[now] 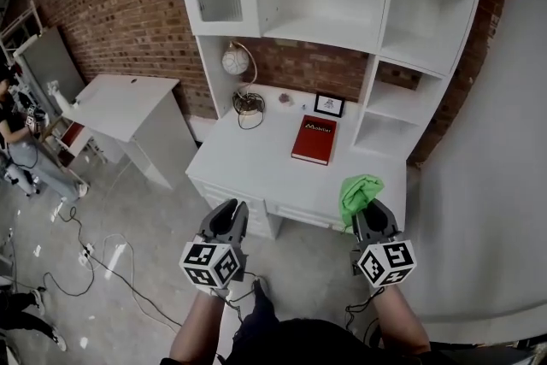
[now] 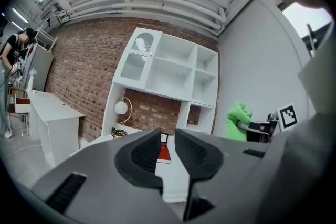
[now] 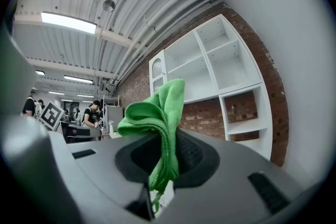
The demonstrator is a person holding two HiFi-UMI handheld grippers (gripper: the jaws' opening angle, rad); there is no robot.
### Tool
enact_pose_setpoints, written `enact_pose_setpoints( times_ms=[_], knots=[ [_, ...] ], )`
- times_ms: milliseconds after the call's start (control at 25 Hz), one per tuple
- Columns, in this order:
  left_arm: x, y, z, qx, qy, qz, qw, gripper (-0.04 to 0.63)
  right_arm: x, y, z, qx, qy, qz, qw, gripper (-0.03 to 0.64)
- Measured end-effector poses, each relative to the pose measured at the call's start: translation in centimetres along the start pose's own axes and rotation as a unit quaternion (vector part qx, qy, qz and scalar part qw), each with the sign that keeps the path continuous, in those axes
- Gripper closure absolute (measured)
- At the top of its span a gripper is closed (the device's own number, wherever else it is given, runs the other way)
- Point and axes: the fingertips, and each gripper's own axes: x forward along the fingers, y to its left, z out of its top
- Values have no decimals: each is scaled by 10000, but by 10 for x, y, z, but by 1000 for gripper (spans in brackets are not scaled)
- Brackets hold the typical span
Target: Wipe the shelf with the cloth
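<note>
Right gripper (image 1: 369, 214), at the white desk's (image 1: 256, 162) near edge, is clamped on the green cloth (image 1: 359, 188). Its long axis follows the jaws, bunched end pointing toward the shelf unit (image 1: 342, 30). Left gripper (image 1: 231, 209) is slightly parted, empty.

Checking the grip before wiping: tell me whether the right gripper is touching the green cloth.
Touching. The right gripper view shows the green cloth pinched between the fingers of the right gripper, its folds bunched above them.
</note>
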Motion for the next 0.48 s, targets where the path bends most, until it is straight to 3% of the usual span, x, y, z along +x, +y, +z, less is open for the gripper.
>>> enact_pose_setpoints(
  times_ms=[480],
  knots=[
    [129,112,56,-79,-4,-738,9972,515,138,-19,20,-129,47,-973,9952,565]
  ],
)
